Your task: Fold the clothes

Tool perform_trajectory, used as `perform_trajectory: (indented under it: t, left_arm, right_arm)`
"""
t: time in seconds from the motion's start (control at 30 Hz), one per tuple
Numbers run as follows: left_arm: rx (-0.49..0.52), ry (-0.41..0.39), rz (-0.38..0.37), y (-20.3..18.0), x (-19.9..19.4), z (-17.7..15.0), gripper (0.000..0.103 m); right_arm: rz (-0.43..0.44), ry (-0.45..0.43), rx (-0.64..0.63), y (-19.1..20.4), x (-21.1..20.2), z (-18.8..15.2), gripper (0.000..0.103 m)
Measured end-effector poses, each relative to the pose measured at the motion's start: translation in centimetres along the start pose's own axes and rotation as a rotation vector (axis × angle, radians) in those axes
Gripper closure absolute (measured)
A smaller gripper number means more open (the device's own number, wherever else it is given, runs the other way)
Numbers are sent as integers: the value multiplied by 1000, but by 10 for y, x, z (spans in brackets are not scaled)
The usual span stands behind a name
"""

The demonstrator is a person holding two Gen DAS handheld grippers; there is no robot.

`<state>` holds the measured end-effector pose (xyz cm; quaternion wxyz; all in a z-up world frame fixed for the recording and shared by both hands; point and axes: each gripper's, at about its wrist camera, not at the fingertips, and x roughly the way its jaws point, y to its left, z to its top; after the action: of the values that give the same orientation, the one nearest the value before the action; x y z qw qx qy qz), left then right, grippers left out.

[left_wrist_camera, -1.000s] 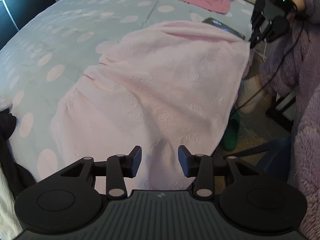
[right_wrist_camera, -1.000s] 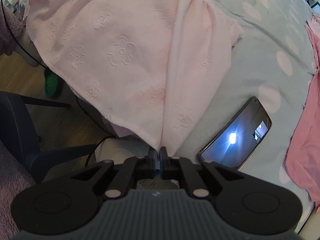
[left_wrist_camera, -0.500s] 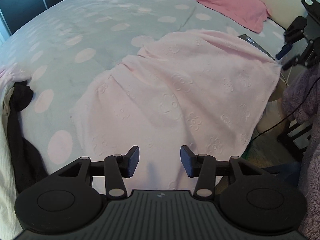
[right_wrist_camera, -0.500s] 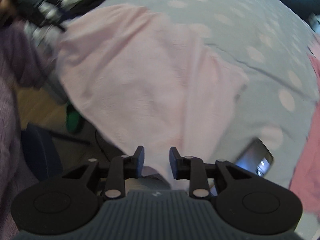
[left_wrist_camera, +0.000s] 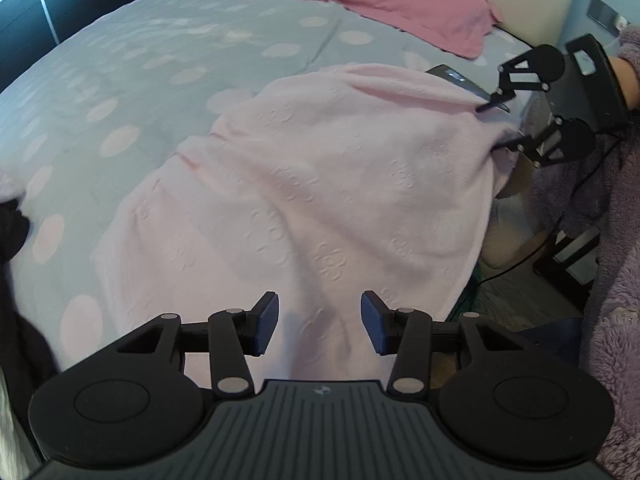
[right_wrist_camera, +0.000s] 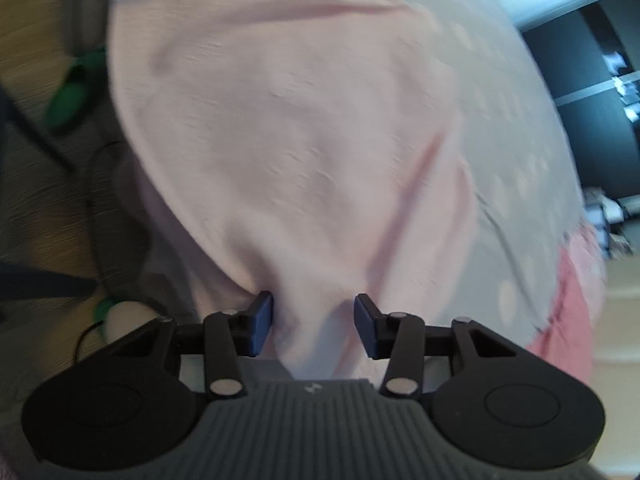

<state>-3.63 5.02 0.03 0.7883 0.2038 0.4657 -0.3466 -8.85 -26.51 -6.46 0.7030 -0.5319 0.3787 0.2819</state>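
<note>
Both grippers have their blue pads apart right now. On the left gripper (left_wrist_camera: 319, 322), nothing is pinched, and the soft pale pink cloth with pressed flower shapes (left_wrist_camera: 320, 184) lies just under and ahead of the pads. The right gripper (right_wrist_camera: 313, 322) is opening its jaws, and a bump of the same pink cloth sits between the pads, but they do not squeeze it. That view is blurry, so I cannot tell if a pad brushes the cloth.

The pink cloth is spread near the bed's side edge, on the grey bedspread with pale round spots (left_wrist_camera: 160, 60). One side of the cloth hangs over the edge toward the wooden floor (right_wrist_camera: 36, 40). A black phone (left_wrist_camera: 460, 78) lies on the bed, touching the far corner of the cloth, close to the right gripper. A darker pink pillow (left_wrist_camera: 380, 0) rests near the head of the bed. A dark garment (left_wrist_camera: 12, 232) sits at the other edge. A fuzzy purple sleeve (left_wrist_camera: 616, 320) shows on the right.

What could go wrong? I think the cloth may slide off the bed, because part of it already hangs down and nothing holds it. A grab at that corner could also bump the phone or drag it off. A pinch on only one layer would make a crooked fold.
</note>
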Motion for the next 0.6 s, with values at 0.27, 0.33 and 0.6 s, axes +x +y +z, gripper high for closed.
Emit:
perform_trajectory:
  t: [0.27, 0.33, 0.6]
  left_arm:
    - [13, -3, 0, 0, 12, 14, 60]
    - [19, -2, -1, 0, 14, 18, 60]
    - [40, 5, -8, -3, 24, 29, 60]
  right_arm:
    - [68, 154, 287, -20, 23, -46, 63]
    - [95, 184, 364, -26, 27, -58, 87]
    - [288, 16, 763, -47, 5, -78, 65]
